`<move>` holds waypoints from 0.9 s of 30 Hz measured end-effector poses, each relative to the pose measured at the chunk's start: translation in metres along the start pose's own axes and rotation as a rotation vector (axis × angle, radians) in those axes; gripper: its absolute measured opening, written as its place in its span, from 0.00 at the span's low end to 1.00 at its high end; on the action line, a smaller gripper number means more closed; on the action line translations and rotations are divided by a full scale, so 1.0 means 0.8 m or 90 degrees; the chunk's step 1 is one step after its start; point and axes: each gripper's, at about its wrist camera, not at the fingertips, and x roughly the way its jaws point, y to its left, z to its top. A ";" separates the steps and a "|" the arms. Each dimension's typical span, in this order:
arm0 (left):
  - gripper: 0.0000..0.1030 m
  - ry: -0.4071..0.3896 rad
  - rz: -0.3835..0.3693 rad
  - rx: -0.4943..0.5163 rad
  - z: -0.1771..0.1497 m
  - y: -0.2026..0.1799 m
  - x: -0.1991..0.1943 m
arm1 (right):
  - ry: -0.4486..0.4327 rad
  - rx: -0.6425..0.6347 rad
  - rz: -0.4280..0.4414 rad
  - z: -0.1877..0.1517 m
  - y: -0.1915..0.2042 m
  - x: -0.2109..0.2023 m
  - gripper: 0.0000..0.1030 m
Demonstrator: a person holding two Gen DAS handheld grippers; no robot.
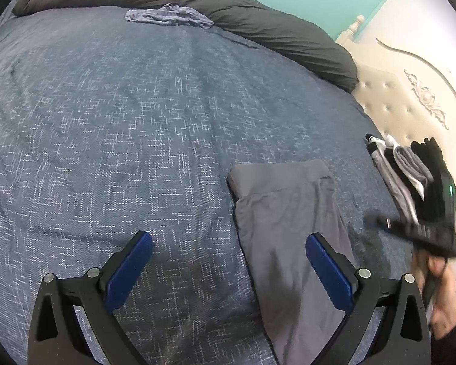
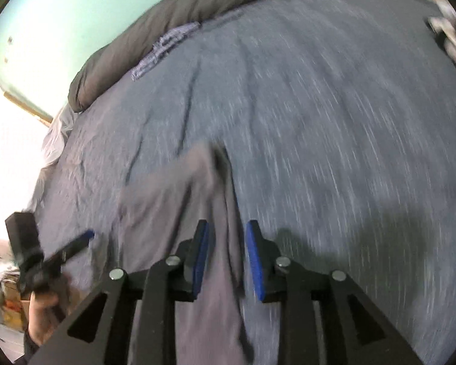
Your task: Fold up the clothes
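Grey leggings (image 1: pixel 288 228) lie folded lengthwise on the blue bedspread (image 1: pixel 136 137), waistband away from me. My left gripper (image 1: pixel 228 261) is open and empty, its right finger over the left edge of the leggings. In the blurred right wrist view the leggings (image 2: pixel 215 273) run between the pads of my right gripper (image 2: pixel 227 258), which stands partly open with the cloth loose in the gap. The right gripper also shows blurred in the left wrist view (image 1: pixel 410 228), and the left gripper shows at the left of the right wrist view (image 2: pixel 76 243).
A stack of folded dark and grey clothes (image 1: pixel 410 170) sits by the cream headboard (image 1: pixel 410 97). A crumpled blue-grey garment (image 1: pixel 167 16) lies at the far side against a dark grey duvet (image 1: pixel 228 9); it also shows in the right wrist view (image 2: pixel 164 48).
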 end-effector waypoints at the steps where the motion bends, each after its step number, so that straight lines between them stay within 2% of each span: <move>1: 1.00 -0.001 0.000 0.001 0.000 0.000 -0.001 | 0.009 0.012 0.006 -0.013 -0.004 -0.003 0.24; 5: 1.00 -0.011 -0.003 0.008 0.000 -0.006 -0.010 | 0.050 0.000 -0.027 -0.062 0.002 -0.006 0.24; 9: 1.00 -0.018 -0.010 0.005 0.000 -0.012 -0.017 | 0.058 0.031 -0.013 -0.084 -0.001 -0.005 0.24; 12: 1.00 -0.016 -0.012 0.011 -0.001 -0.014 -0.018 | 0.046 0.035 -0.004 -0.088 -0.004 -0.004 0.24; 16: 1.00 -0.015 -0.013 0.010 -0.001 -0.013 -0.018 | 0.049 0.020 0.002 -0.091 0.006 0.001 0.07; 17: 1.00 -0.015 -0.013 0.009 0.000 -0.013 -0.018 | 0.048 0.019 0.001 -0.090 0.008 0.004 0.05; 25: 1.00 -0.017 -0.010 0.004 0.002 -0.009 -0.023 | -0.028 -0.003 0.014 -0.073 0.031 -0.022 0.02; 27: 1.00 -0.018 -0.010 0.000 0.002 -0.007 -0.023 | -0.019 -0.021 0.027 -0.071 0.045 -0.018 0.02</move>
